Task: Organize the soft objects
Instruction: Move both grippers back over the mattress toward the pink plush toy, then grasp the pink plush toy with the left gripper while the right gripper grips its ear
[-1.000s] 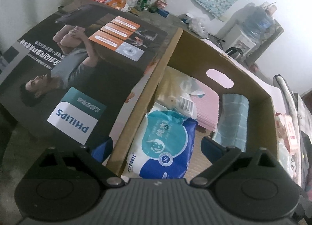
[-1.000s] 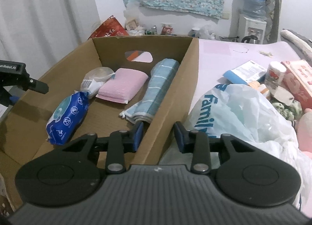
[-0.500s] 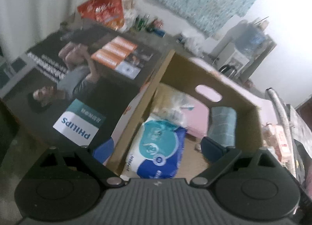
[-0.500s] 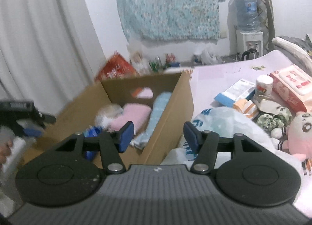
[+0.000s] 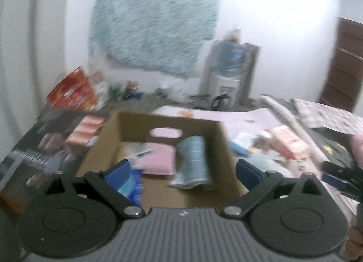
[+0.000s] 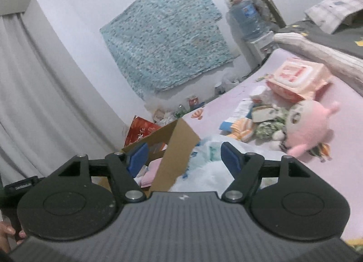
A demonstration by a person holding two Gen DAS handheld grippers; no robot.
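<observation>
Right gripper (image 6: 184, 157): jaws opening, gripping nothing.
Left gripper (image 5: 183, 171): spread, empty.
Cardboard box (image 5: 223, 146): holding one rolled towel (image 5: 192, 159), one pink pad (image 5: 158, 162).

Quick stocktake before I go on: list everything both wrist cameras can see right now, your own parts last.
cardboard box: one, brown, open, beside the pink bed
rolled towel: one, blue check, in the box
folded cloth: one, pink, in the box
wipes pack: one, blue, in the box, blurred
plastic bag: one, white, on the bed by the box
plush toy: one, pink, on the bed
tissue pack: one, pink, on the bed
wall cloth: one, teal, on the wall
water dispenser: one, by the wall
left gripper: fingers open, empty
right gripper: fingers just opening, empty
</observation>
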